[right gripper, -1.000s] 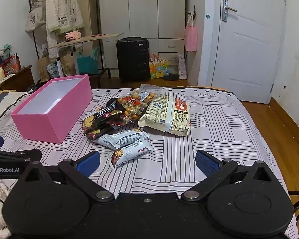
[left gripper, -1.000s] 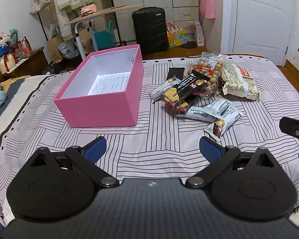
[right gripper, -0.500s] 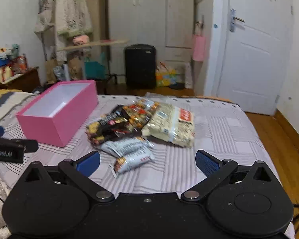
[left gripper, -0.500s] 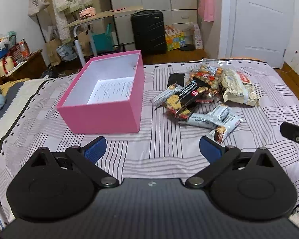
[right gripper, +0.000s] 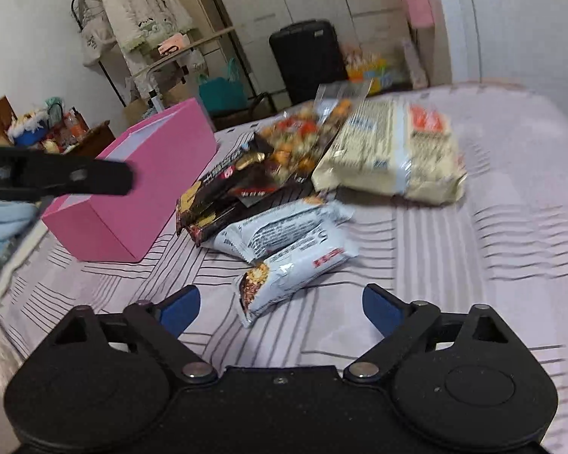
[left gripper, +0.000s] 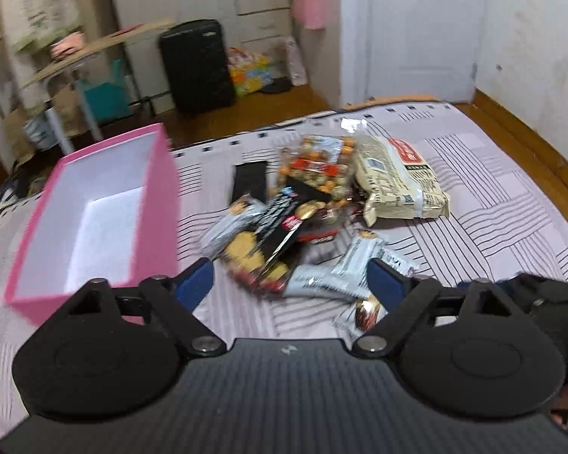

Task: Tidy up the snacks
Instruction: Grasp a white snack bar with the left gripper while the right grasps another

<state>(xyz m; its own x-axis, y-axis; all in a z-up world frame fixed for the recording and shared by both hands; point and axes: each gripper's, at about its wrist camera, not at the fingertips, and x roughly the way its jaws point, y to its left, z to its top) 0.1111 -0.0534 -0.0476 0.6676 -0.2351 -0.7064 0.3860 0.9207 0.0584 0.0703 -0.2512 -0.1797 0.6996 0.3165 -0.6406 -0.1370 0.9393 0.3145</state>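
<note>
A pile of snacks lies on the striped bed. It holds a beige noodle pack [left gripper: 395, 181] [right gripper: 394, 151], a clear bag of mixed nuts [left gripper: 316, 166] [right gripper: 299, 140], a black cookie pack [left gripper: 269, 238] [right gripper: 223, 196] and white-blue snack bars [left gripper: 337, 272] [right gripper: 295, 265]. An open, empty pink box [left gripper: 94, 215] [right gripper: 140, 193] stands left of the pile. My left gripper [left gripper: 289, 283] is open and empty, just short of the pile. My right gripper [right gripper: 280, 304] is open and empty, with the nearest snack bar between its fingertips' line.
The bed [right gripper: 492, 234] runs right toward a wooden floor [left gripper: 530, 128] and white door [left gripper: 416, 26]. A black suitcase [left gripper: 195, 64], a folding table and a clothes rack [right gripper: 140, 26] stand beyond the bed. A black phone-like slab [left gripper: 250, 183] lies behind the snacks.
Both grippers have moved forward and closer to the snack pile. The left one has swung right, away from the box. Both stay open.
</note>
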